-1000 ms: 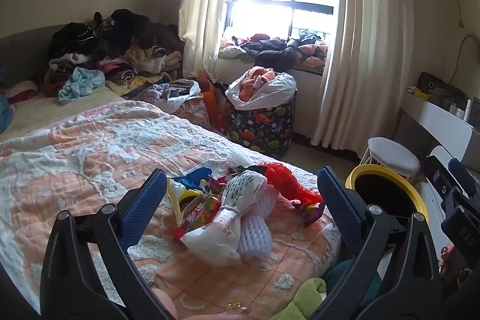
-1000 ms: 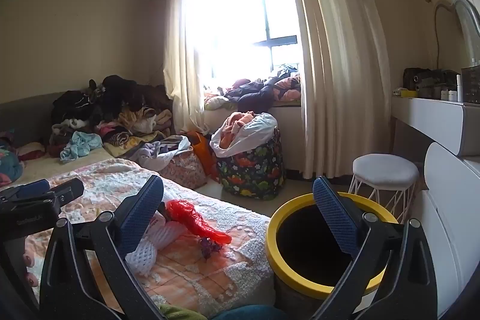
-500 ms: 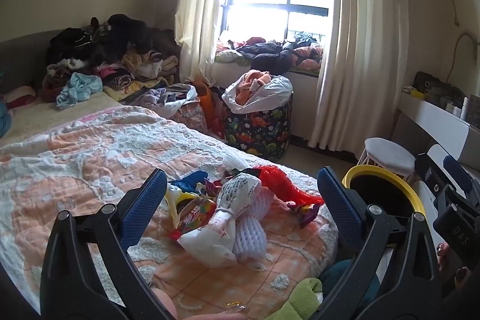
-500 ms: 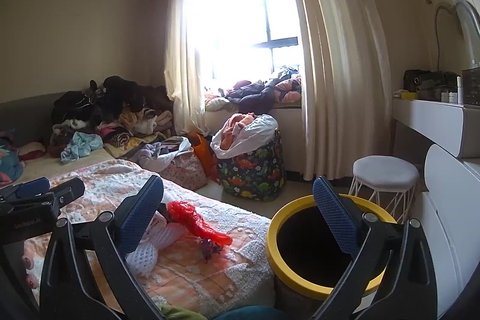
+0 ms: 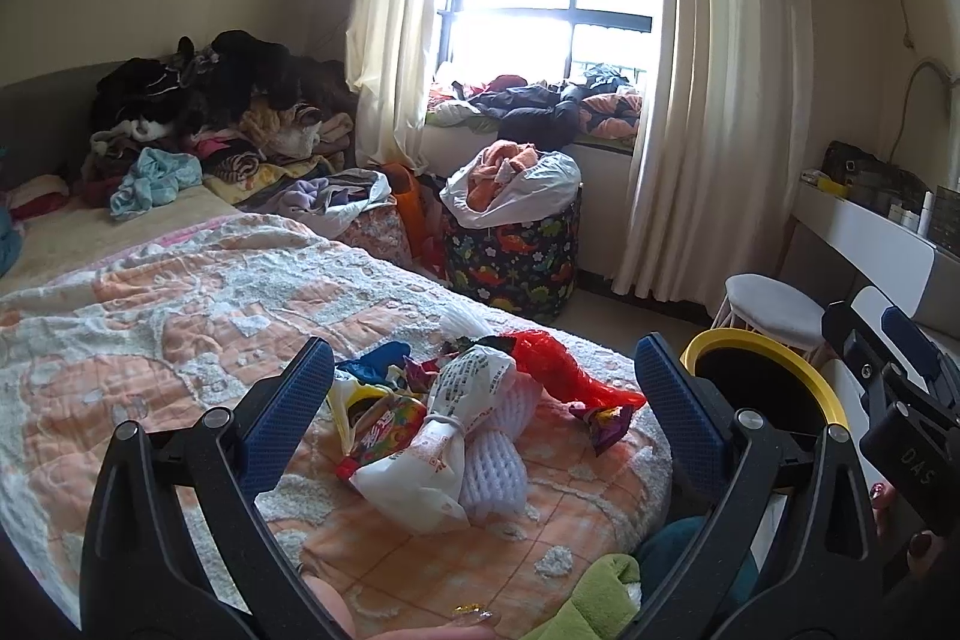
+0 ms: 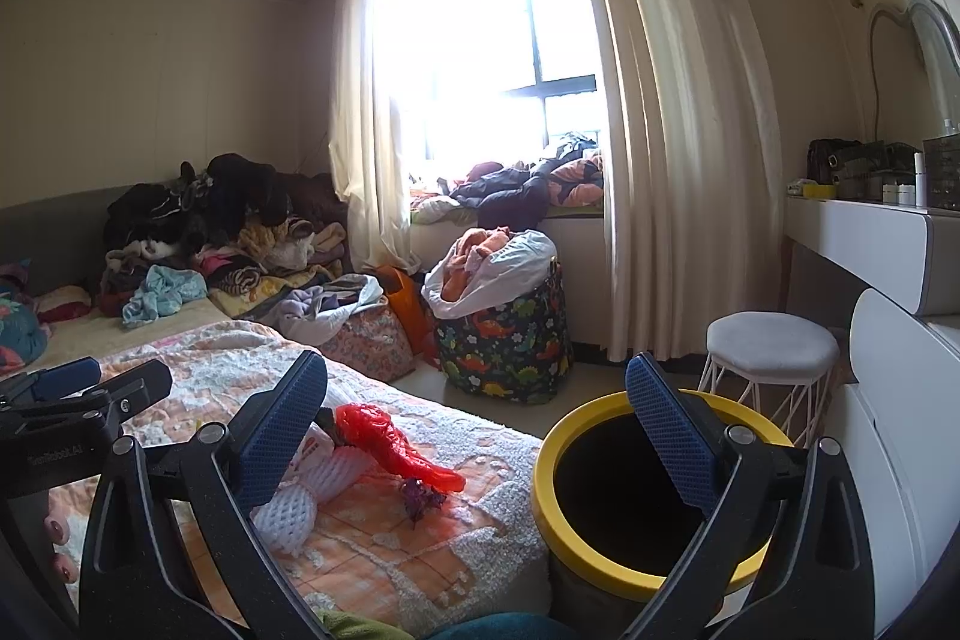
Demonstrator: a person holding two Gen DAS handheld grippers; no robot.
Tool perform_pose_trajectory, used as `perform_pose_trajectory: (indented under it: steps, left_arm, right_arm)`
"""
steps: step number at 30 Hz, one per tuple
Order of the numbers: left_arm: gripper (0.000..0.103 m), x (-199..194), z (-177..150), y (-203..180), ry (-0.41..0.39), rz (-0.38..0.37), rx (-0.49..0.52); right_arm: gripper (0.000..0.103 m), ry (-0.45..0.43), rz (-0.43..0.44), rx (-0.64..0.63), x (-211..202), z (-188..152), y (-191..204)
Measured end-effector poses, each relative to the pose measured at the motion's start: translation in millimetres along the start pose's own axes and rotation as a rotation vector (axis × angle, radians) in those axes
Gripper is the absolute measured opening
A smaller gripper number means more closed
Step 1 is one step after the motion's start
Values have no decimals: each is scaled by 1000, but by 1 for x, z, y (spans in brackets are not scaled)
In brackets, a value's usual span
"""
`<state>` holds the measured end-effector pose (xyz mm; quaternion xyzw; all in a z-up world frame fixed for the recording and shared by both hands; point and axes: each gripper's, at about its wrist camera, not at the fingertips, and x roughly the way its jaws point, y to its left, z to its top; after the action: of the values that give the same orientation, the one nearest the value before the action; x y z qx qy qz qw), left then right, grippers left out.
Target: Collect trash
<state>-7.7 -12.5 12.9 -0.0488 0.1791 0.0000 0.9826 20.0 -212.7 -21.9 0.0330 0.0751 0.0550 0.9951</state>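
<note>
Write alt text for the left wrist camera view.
An open left gripper hangs over a trash pile of wrappers and bags on a quilted bed. A yellow-rimmed bin stands right; clothes clutter the room.

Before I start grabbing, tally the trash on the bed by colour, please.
White: 3, a printed bag and two foam nets
Red: 2, a plastic bag and a snack packet
Purple: 1, a wrapper
Blue: 1, a scrap
Total: 7 distinguishable; smaller pieces behind are too tangled to count.
</note>
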Motion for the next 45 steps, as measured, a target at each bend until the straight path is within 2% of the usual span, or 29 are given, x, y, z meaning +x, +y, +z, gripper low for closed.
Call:
perform_pose_trajectory:
  steps: [31, 38, 45]
  left_arm:
    - [92, 0, -4, -2, 1, 1, 1]
    - [92, 4, -10, 6, 20, -15, -23]
    - [92, 12, -10, 30, 30, 15, -73]
  right_arm:
    - [97, 5, 8, -1, -2, 5, 5]
    - [97, 16, 39, -8, -5, 4, 8]
    - [97, 58, 131, -57, 4, 1, 25]
